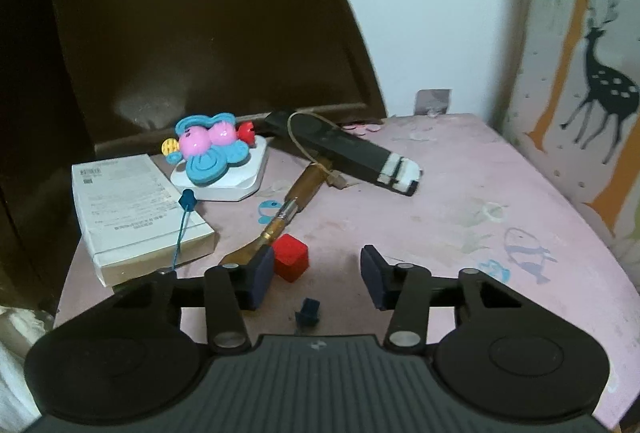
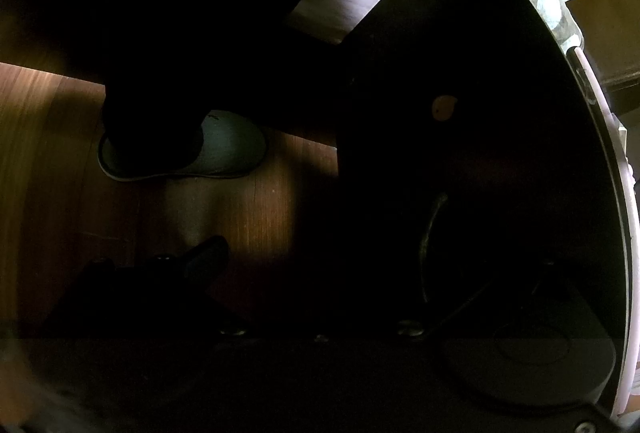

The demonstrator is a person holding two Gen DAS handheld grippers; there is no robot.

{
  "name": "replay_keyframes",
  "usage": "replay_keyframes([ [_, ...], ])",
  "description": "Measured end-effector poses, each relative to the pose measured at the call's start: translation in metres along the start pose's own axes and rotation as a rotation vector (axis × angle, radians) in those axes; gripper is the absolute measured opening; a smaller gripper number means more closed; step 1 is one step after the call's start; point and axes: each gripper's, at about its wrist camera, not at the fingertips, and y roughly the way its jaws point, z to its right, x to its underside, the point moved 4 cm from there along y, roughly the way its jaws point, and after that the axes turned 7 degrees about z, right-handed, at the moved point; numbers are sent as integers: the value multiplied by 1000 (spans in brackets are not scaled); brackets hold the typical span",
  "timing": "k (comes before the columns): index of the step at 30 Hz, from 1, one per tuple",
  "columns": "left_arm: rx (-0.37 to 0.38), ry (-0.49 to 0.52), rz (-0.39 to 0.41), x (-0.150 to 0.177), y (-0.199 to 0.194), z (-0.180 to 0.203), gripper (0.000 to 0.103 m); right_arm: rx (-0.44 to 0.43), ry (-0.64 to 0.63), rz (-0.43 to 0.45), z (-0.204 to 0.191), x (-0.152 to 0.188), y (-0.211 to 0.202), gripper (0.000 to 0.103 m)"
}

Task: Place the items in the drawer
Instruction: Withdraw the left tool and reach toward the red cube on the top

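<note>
In the left wrist view my left gripper (image 1: 316, 275) is open just above the pink tabletop (image 1: 460, 217). A red cube (image 1: 291, 257) lies just ahead, beside the left finger (image 1: 260, 279). A small dark blue piece (image 1: 308, 313) lies between the fingers. Farther off lie a brass tool (image 1: 296, 201), a black remote with a white end (image 1: 352, 153), a colourful toy on a white base (image 1: 214, 153) and a white box (image 1: 136, 209) with a blue tag (image 1: 185, 217). The right wrist view is dark; only the left finger (image 2: 204, 257) shows, before a dark cabinet front (image 2: 460, 137).
The table is rounded and stands against a dark headboard (image 1: 200, 33) and a white wall. A deer-patterned panel (image 1: 592, 73) stands at its right. In the right wrist view a slippered foot (image 2: 200, 149) stands on the wooden floor (image 2: 52, 153).
</note>
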Motion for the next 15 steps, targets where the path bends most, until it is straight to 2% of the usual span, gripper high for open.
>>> replay_keyframes([
  [3, -26, -8, -6, -2, 9, -1, 46, 0, 0, 2, 1, 1, -1, 103],
  [7, -51, 56, -2, -6, 20, 7, 46, 1, -2, 6, 2, 1, -3, 103],
  [8, -54, 89, 0, -6, 22, 10, 45, 1, -2, 7, 2, 1, -4, 103],
  [9, -56, 111, -1, -6, 23, 12, 34, 1, -3, 7, 2, 1, -4, 103],
  [11, -2, 50, -45, 0, 22, 13, 31, 0, -3, 8, 2, 2, -4, 103],
  [15, 40, 114, -19, 14, 4, 27, 32, -2, 0, 9, 3, 2, -5, 103],
])
